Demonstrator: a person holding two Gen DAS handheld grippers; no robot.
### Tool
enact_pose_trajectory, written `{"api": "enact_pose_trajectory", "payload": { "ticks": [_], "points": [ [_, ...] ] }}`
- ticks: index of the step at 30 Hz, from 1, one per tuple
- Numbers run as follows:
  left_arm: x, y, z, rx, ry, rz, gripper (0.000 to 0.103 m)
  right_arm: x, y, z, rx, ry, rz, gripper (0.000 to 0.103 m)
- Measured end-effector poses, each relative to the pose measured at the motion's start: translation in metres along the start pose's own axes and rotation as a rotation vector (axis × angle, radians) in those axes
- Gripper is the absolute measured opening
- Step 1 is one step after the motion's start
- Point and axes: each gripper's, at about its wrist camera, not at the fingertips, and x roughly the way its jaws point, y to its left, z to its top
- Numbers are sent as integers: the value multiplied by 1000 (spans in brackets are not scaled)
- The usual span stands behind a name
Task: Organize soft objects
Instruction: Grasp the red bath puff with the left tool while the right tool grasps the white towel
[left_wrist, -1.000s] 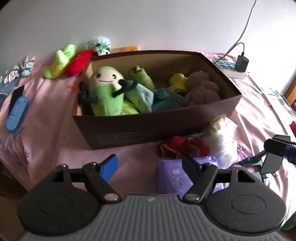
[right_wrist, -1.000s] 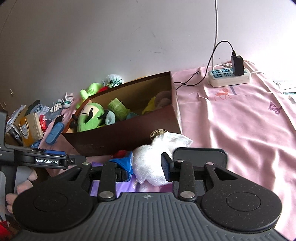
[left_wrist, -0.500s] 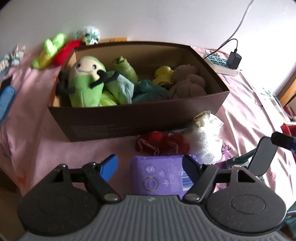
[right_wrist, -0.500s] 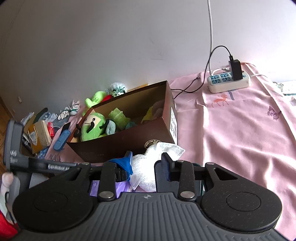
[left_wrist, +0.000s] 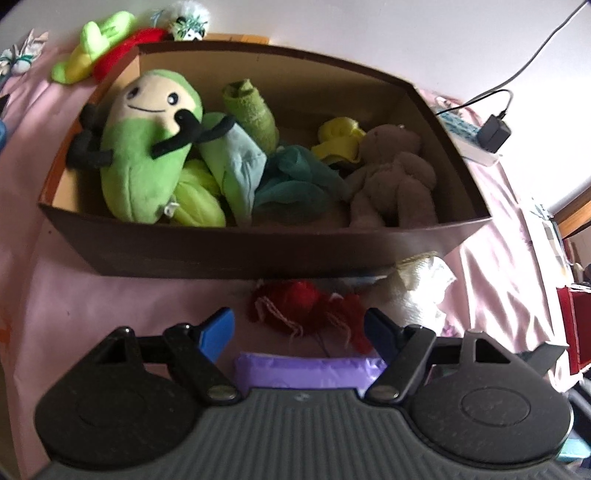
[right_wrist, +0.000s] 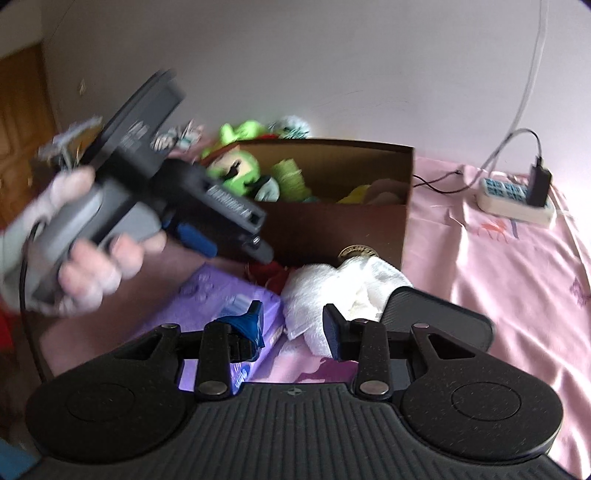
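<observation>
A brown cardboard box (left_wrist: 258, 251) on the pink sheet holds a green plush (left_wrist: 144, 162), a brown plush (left_wrist: 395, 177) and rolled cloths. In front of it lie a red yarn piece (left_wrist: 306, 306), a white fluffy cloth (right_wrist: 332, 291) and a purple packet (left_wrist: 306, 369). My left gripper (left_wrist: 297, 328) hangs open just above the red yarn piece, with nothing between its fingers. A hand (right_wrist: 92, 269) holds it in the right wrist view. My right gripper (right_wrist: 291, 325) is opening; the white cloth's near edge lies between its jaws, and the pads are clear of it.
A white power strip (right_wrist: 513, 195) with a black charger and cables lies at the far right near the wall. Green and red plush toys (left_wrist: 92, 48) sit behind the box's left corner. Small clutter is at the far left. Pink sheet (right_wrist: 498, 280) lies bare to the right.
My left gripper has come closer to the box and tipped down over the red yarn; the purple packet slid under it. The right view rolled, its jaws widened slightly, and the hand-held left gripper came into it.
</observation>
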Motion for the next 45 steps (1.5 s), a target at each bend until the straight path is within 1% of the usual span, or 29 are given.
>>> {"api": "enact_pose_trajectory", "payload": {
  "ticks": [2,5,10,13,17,18,20,23,25,26,27,28,30,31,33,35,38,43,45],
  "points": [
    [6,1,2,-4,8,23,77,6,6,-5,-47,6,-20,18],
    [15,4,4,-5,23,38,77,17,13,-13,-96,19,-56,18],
    [31,4,6,1,70,18,77,36,22,-23,-160,37,-158,19],
    [41,7,8,-23,96,21,77,46,26,-27,-183,42,-201,19],
    [56,12,10,-62,136,-3,78,53,34,-32,-235,20,-252,19],
    [59,13,10,-66,147,-5,80,56,38,-33,-257,18,-261,19],
    [61,9,10,-44,144,3,80,60,45,-36,-296,19,-287,19],
    [63,4,11,-22,140,18,80,65,50,-35,-303,22,-311,20],
    [62,4,10,-19,125,26,75,67,52,-33,-302,31,-335,20],
    [61,2,9,-5,114,38,67,70,53,-33,-305,37,-346,20],
    [60,1,8,14,105,48,51,71,54,-32,-308,41,-357,20],
    [59,-2,7,34,98,62,46,74,54,-31,-310,46,-368,20],
    [57,-3,4,52,90,56,37,77,54,-30,-308,52,-387,20],
    [56,-2,3,56,86,53,35,78,55,-28,-306,56,-396,20],
    [54,0,2,58,83,49,25,82,55,-26,-305,64,-410,20],
    [51,6,-1,47,83,34,23,85,56,-26,-309,70,-422,21],
    [45,15,-5,49,70,51,21,89,60,-26,-324,77,-438,21],
    [23,32,-13,59,21,59,21,96,65,-24,-352,91,-475,21],
    [12,39,-16,59,2,47,21,100,66,-23,-349,105,-490,21]
  ]
}}
